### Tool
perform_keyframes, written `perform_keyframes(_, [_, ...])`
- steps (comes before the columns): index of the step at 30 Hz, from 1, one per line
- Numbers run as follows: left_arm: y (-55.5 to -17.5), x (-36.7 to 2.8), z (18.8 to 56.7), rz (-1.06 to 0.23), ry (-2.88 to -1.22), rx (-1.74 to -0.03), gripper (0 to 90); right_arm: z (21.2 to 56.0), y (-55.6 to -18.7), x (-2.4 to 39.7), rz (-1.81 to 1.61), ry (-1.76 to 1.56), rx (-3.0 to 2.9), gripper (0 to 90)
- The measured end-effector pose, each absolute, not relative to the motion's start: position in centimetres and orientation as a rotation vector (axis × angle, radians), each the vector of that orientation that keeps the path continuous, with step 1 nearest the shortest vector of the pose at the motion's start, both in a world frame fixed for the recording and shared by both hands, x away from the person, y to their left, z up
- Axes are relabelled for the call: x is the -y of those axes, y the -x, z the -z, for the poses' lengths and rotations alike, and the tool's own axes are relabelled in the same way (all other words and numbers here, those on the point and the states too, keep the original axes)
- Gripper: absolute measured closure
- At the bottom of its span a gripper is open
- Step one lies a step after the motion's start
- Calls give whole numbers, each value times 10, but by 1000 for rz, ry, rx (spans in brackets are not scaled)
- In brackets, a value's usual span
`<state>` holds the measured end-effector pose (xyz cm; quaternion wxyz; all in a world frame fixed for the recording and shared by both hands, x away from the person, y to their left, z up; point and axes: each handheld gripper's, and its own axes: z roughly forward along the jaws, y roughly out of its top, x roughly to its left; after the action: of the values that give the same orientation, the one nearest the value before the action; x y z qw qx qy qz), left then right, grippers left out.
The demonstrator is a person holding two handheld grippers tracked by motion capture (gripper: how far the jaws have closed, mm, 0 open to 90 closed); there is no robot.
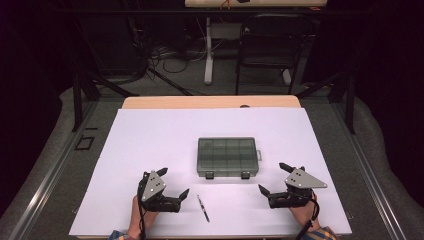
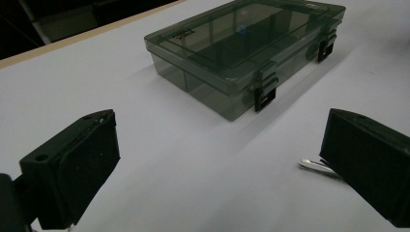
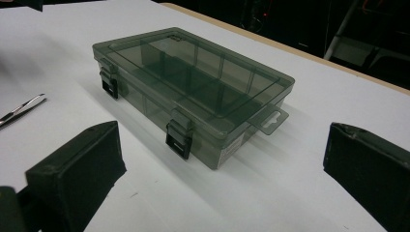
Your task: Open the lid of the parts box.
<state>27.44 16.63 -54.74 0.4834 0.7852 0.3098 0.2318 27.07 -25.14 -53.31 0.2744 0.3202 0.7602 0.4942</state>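
A smoky clear plastic compartment box [image 1: 227,156] lies lid shut in the middle of the white table [image 1: 150,135], two dark latches facing me. The box [image 2: 241,48] sits ahead of the left jaws, and the box [image 3: 193,87] lies ahead of the right jaws too. A pen [image 1: 202,208] lies near the front edge between my hands; its metal end [image 2: 316,166] peeks from behind the left gripper's right jaw, and the pen [image 3: 21,110] lies at far left. My left gripper [image 1: 174,182] and right gripper [image 1: 274,178] both rest on the table, open and holding nothing.
The box has a hang tab [image 3: 270,121] on its right end. A wooden table edge [image 1: 210,102] runs along the far side. A dark folding chair [image 1: 267,45] and cables stand on the floor beyond. Bare white surface surrounds the box.
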Motion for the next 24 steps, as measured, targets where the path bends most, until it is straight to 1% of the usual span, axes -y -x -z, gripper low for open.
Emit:
perform_keyframes(16, [-298, -156, 549, -531, -1958, -753, 4, 535, -287, 245, -1315, -878, -2149, 0])
perform_keyframes(24, [-313, -143, 551, -519, -1967, -752, 0, 534, -303, 239, -1289, -903, -2190, 0])
